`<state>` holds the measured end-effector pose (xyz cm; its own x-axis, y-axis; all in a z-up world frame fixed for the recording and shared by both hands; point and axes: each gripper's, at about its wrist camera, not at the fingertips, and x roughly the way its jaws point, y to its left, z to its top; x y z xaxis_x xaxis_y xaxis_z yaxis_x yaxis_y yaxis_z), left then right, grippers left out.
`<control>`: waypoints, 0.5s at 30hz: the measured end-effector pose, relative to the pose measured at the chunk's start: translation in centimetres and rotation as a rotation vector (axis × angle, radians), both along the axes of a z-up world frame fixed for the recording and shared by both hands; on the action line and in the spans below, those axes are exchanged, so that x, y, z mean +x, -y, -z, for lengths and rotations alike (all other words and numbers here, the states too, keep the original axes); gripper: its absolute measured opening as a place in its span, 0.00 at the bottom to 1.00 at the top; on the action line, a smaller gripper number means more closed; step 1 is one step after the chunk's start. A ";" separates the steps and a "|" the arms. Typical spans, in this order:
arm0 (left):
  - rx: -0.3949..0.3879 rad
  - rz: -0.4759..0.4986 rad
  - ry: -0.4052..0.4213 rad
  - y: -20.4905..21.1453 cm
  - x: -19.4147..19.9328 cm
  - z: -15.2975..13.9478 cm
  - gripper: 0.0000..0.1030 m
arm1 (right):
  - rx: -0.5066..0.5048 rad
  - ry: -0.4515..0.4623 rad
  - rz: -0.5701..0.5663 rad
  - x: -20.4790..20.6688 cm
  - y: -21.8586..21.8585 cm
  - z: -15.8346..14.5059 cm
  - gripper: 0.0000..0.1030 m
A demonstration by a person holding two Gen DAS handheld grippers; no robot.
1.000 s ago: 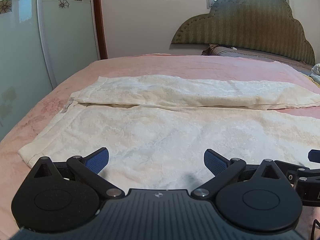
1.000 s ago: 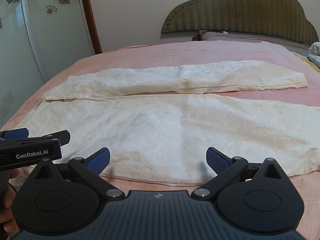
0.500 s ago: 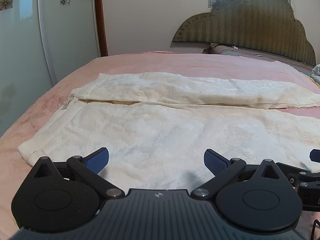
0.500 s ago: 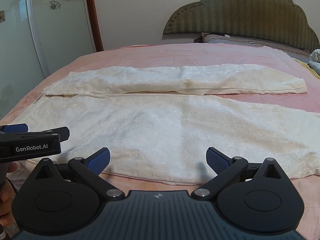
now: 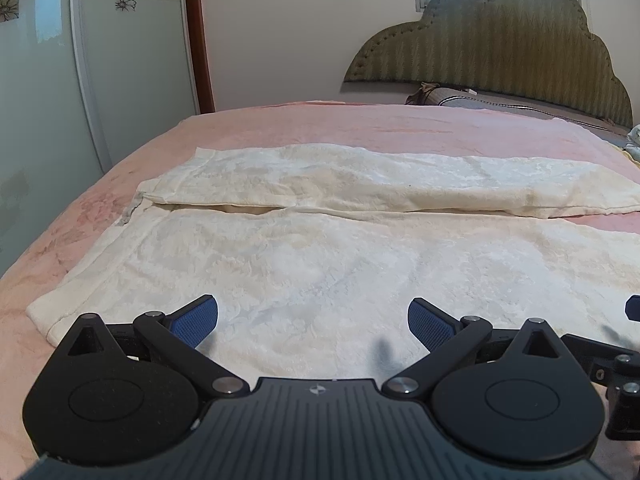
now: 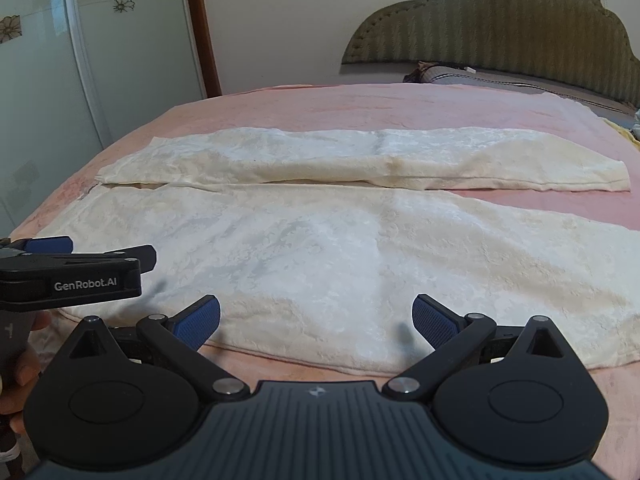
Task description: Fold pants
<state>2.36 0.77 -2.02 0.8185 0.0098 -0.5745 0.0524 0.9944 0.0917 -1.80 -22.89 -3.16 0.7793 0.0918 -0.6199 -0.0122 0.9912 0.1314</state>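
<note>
Across the bed [image 5: 280, 128] the pants [image 5: 320, 264] lie lengthwise left to right before us, both hand-held grippers [image 5: 313, 314] [image 6: 316, 314] wide open, empty, above the near edge.

Black left hand-held gripper [image 5: 313, 317] and right hand-held gripper [image 6: 316, 317]: blue ribbed pads [image 6: 198, 322], silver pivot screws [image 6: 226, 386], white "GenRobot.AI" lettering [image 6: 85, 284] at nine o'clock.
</note>
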 end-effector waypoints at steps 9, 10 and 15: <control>-0.019 -0.021 -0.022 -1.3 2.6 0.6 1.00 | -0.022 0.020 -0.059 2.2 0.1 -0.7 1.00; -0.022 -0.022 -0.024 -1.4 2.8 0.6 1.00 | -0.025 0.020 -0.068 2.6 0.1 -0.7 1.00; -0.024 -0.024 -0.001 -2.1 4.2 0.3 1.00 | -0.051 0.052 -0.138 4.6 -0.3 -1.4 1.00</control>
<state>6.59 2.84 -2.36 0.8176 0.0158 -0.5755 0.0287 0.9973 0.0681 2.79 -22.59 -1.77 0.7925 0.1695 -0.5858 -0.1541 0.9851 0.0765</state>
